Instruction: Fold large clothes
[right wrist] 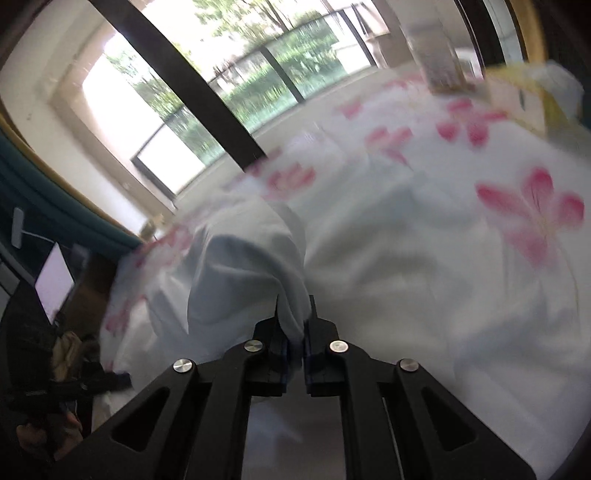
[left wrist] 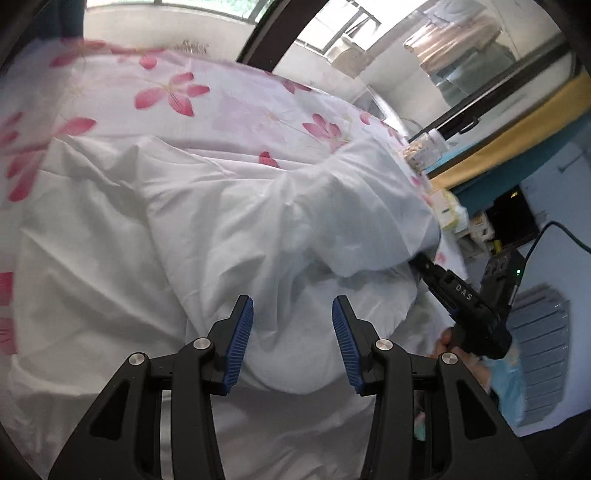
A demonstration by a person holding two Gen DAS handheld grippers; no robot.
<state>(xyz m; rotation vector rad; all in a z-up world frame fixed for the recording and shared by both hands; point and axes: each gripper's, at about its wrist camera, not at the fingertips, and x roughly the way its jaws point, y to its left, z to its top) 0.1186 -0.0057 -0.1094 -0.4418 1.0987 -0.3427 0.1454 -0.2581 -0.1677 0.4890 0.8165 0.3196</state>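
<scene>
A large white garment lies crumpled on a bed sheet printed with pink flowers. My left gripper hovers just above a bulge of the cloth, open, its blue pads well apart and pressing on nothing. At the right, my right gripper has its tips buried in a lifted fold of the garment. In the right wrist view, that gripper is shut on a bunched fold of the white garment, which rises from the jaws and drapes to the left over the floral sheet.
A black post and windows stand beyond the bed. A blue and yellow frame with small boxes runs along the bed's right side. A lit screen sits low at the left, a yellow box at the far right.
</scene>
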